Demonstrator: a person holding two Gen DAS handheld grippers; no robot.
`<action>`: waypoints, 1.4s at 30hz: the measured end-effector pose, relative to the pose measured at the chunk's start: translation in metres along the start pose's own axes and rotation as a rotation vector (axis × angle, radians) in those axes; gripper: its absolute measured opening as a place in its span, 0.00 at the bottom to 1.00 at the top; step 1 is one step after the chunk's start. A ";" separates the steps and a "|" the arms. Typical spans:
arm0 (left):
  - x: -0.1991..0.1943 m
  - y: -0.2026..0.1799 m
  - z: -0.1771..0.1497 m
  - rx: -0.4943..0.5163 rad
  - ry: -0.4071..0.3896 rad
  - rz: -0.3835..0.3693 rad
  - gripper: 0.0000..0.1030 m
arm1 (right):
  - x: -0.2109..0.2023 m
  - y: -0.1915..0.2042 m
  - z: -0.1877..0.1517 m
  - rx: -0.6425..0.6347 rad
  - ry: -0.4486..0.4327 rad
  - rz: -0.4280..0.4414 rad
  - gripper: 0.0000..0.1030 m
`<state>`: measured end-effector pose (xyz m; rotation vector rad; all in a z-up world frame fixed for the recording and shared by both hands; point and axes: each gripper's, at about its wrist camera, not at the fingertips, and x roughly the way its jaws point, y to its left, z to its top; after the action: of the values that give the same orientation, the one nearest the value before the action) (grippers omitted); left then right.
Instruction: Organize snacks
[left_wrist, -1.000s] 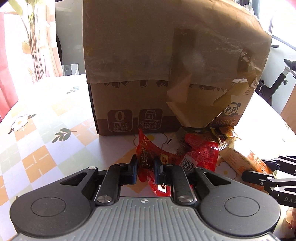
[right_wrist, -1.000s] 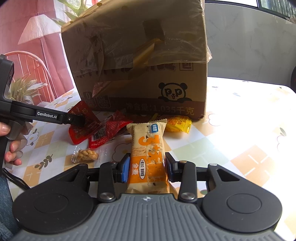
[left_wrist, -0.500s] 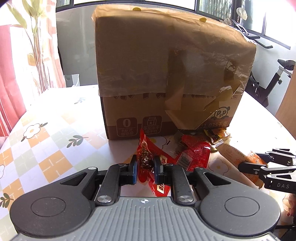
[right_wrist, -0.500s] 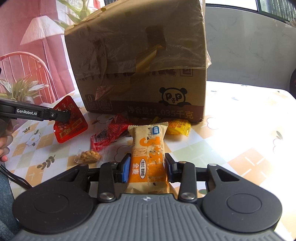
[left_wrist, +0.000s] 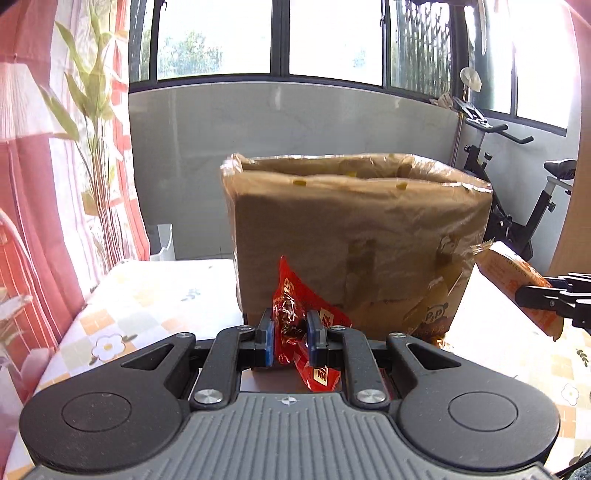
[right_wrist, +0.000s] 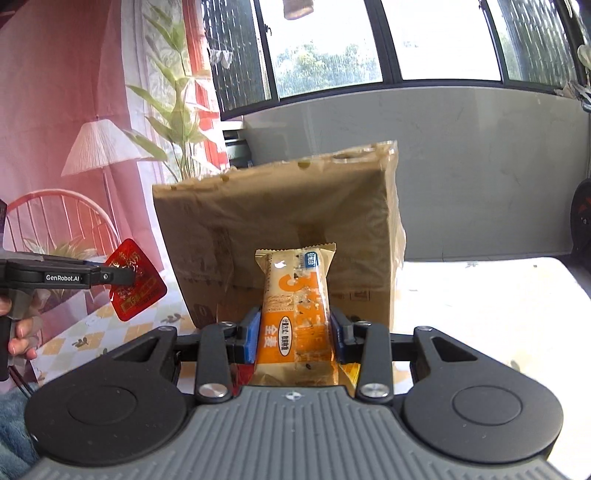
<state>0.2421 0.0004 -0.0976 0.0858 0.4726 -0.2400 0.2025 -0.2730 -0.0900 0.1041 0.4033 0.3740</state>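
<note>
Hanging clear above the table (left_wrist: 155, 295), the left gripper (left_wrist: 290, 334) has its blue pads clamped tight on a red snack packet (left_wrist: 295, 295), whose long axis runs from 5 o'clock near the camera up to 12 o'clock. In the right wrist view, the right gripper (right_wrist: 293, 332) pinches an orange wafer bar (right_wrist: 295, 295) by its long sides, bar upright, sealed end pointing to 12 o'clock. Just beyond both stands the cardboard box (left_wrist: 351, 229), its top open, rim edge level with the snacks' tips. Open tabletop lies at 3 o'clock of the box in the right view, and at 9 o'clock in the left view. Farther back, a grey wall (right_wrist: 480, 166) and windows (left_wrist: 332, 37).
</note>
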 end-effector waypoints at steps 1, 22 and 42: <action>-0.005 0.001 0.009 0.008 -0.025 0.001 0.17 | -0.002 0.001 0.010 -0.011 -0.022 0.000 0.38; 0.071 -0.003 0.145 0.031 -0.130 -0.016 0.18 | 0.133 0.000 0.153 -0.165 0.060 -0.085 0.38; 0.078 0.025 -0.019 -0.006 0.131 -0.164 0.76 | 0.126 0.000 0.137 -0.140 0.047 -0.040 0.38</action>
<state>0.3071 0.0110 -0.1501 0.0572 0.6112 -0.3950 0.3643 -0.2293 -0.0106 -0.0492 0.4243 0.3648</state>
